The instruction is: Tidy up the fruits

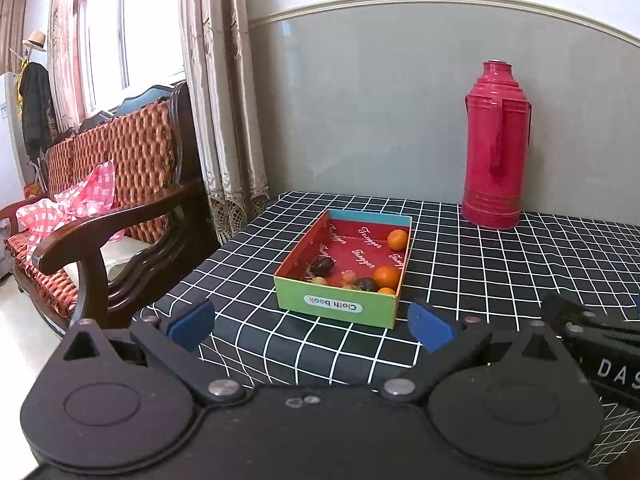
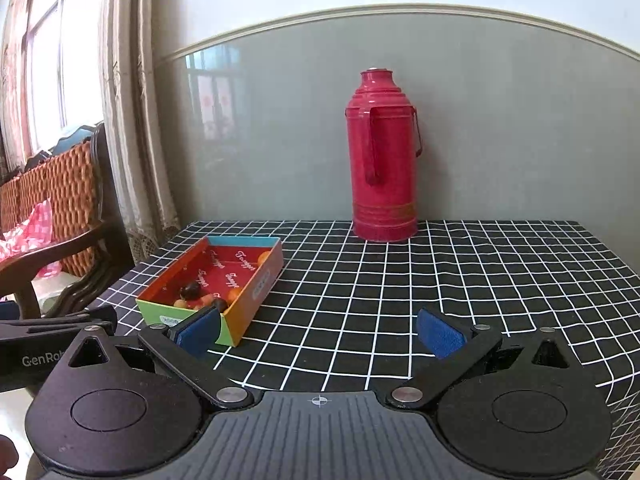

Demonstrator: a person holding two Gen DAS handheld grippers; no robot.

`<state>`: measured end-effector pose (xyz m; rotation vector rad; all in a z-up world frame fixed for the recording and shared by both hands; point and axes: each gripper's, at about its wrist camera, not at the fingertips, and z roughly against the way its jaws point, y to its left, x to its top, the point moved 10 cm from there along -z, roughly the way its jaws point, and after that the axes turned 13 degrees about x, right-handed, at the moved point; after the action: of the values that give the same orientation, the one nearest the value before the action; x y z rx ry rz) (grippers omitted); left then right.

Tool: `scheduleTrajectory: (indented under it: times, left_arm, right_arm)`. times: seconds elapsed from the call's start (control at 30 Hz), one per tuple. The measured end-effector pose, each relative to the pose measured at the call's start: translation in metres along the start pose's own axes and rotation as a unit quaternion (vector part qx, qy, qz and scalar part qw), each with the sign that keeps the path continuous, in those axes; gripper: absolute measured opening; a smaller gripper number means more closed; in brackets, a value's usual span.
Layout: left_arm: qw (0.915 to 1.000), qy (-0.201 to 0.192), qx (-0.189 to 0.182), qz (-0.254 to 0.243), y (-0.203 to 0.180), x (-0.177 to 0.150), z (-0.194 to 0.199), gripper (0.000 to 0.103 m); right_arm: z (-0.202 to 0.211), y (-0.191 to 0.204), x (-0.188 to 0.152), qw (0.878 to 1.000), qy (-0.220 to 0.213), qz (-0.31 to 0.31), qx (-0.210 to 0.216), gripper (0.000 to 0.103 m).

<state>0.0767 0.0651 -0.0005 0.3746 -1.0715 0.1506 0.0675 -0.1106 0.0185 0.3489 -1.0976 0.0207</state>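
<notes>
On checked worktop (image 1: 480, 264), left of centre: open cardboard box (image 1: 340, 308) holding all visible fruit — oranges (image 1: 397, 239), dark plums (image 1: 322, 267), small pale pieces (image 1: 348, 279) bunched at near end. No loose fruit seen on cloth; gathering looks done or nearly done. Left claw (image 1: 312, 324) released, empty, hovering short of box. Right claw (image 2: 320, 334) released, empty, its left pad overlapping box corner in view. Red thermos (image 2: 382, 156) upright at rear, well apart. Near box wall hides lowest fruit; small pieces too blurred to identify; worktop's near edge cut off.

Home living room, wooden sofa (image 1: 100, 200), curtains (image 1: 224, 100)
</notes>
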Motion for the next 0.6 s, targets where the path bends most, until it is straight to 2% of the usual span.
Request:
scheduleTrajectory:
  times: [0.6]
  left_arm:
    - [1.0, 0.001, 0.0, -0.004, -0.0032, -0.0017, -0.002, 0.097]
  right_arm:
    - [-0.0014, 0.0031, -0.0021, 1.0, 0.003, 0.009, -0.002, 0.103]
